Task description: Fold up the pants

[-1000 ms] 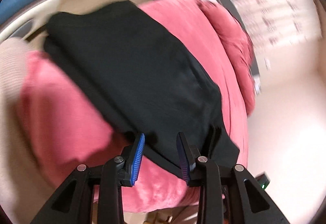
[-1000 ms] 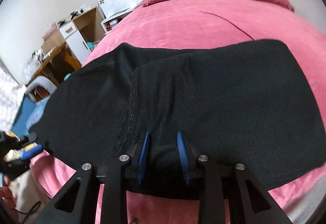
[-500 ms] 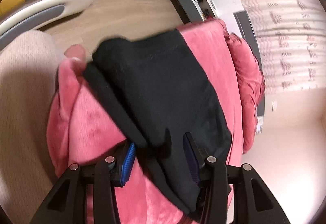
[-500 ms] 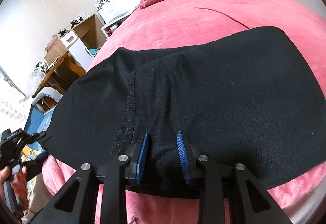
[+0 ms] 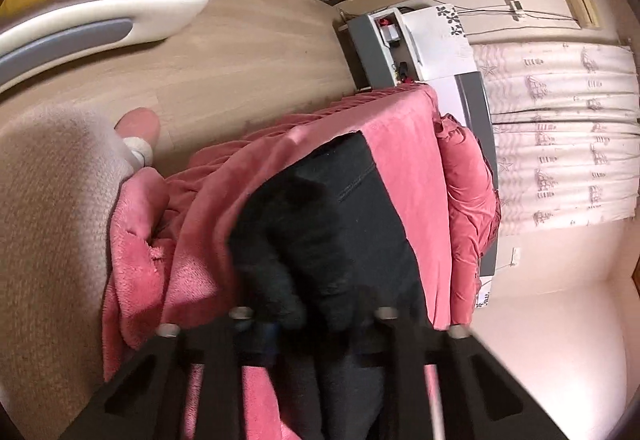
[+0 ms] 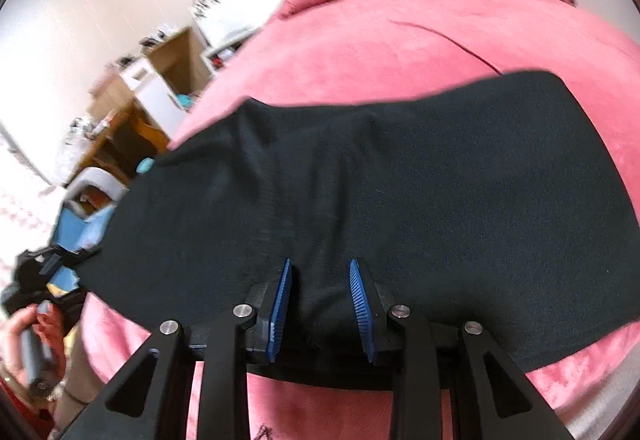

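Pale wood floor (image 5: 248, 55); cream walls (image 5: 560, 352); patterned curtain (image 5: 560, 135); wooden desk (image 6: 120, 127); pink-covered bed (image 6: 380, 51)

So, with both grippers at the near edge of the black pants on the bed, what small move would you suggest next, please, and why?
Probably lift both ends together and carry the near edge away across the bed. The left gripper, whose fingers have just been closing, has black pants fabric bunched between them, and the right gripper pinches the same edge; the pants lie spread on the pink blanket.

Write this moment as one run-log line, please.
left hand-held gripper: closing on black pants | right hand-held gripper: gripping pants edge | surface: pink bedspread
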Motion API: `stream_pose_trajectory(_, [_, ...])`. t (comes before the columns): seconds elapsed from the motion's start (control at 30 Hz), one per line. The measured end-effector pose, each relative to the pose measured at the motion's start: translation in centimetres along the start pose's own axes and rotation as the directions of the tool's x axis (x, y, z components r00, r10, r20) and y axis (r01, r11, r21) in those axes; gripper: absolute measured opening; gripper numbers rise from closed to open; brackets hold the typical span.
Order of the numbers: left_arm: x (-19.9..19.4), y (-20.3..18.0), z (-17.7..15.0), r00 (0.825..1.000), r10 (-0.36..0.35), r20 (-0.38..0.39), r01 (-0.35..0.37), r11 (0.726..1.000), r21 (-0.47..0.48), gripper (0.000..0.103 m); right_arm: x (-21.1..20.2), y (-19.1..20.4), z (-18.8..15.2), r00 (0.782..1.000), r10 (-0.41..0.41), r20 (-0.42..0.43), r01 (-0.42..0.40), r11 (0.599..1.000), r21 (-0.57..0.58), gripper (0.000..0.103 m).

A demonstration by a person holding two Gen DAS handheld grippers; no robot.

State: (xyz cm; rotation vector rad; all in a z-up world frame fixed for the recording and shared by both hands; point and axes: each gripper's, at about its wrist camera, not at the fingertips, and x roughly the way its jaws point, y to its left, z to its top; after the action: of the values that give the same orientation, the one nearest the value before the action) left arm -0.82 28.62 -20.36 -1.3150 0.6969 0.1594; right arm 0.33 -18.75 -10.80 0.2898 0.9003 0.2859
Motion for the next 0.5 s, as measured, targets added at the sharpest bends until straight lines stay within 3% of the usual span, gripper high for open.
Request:
stream_pose_trajectory(0.17, [-1.6,-2.7,-0.6,0.997,-0.081,0.021,0.078,0.992,0.1,0.016,1.1,0.9,0.0,0.999,-0.005,-0.047,0.003,0.999,-0.046,0.032])
stream_pose_trajectory(0.27, [-2.5,-6.6,-1.5,0.988,-0.153,0.017,0.144,0.959,0.243,0.016,1.9,0.1,-0.2,0.998,0.018,-0.058,-0.018,1.0,0.003,0.031])
stream_pose_trajectory(0.4, [-3.3,-12.2,-3.3,0.965,-0.262,-0.034,0.254,0.883,0.394,0.016,2.0,-0.1,-0.3,0.998,0.024,-0.051,-0.023,0.999,0.023,0.03])
stream_pose_trajectory(0.5, [-3.6,-16.7,-5.4,0.945,-0.313,-0.094,0.315,0.796,0.517,0.016,2.1,-0.1,-0.2,0.998,0.033,-0.055,-0.03,0.999,0.042,0.03])
